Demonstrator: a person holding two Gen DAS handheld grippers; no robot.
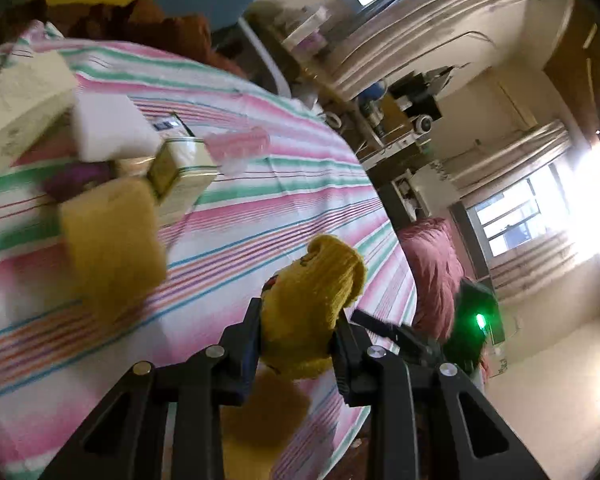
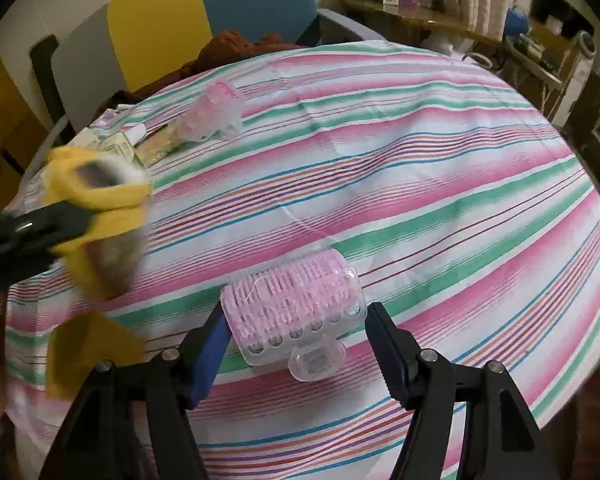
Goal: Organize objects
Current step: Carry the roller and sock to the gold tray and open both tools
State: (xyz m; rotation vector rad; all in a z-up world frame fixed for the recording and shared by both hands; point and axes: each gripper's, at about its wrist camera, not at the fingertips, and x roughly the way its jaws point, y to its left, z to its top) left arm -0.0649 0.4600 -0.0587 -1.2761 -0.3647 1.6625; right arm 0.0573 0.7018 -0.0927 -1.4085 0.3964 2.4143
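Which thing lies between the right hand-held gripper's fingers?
On the striped cloth, look between the right hand-held gripper fingers. A pink hair roller in a clear clip lies there, untouched. A second roller lies far back by the boxes.

A striped cloth covers the desk. Near its far left corner lie small boxes and a clear pink pouch; a pink hair roller rests near the near edge.
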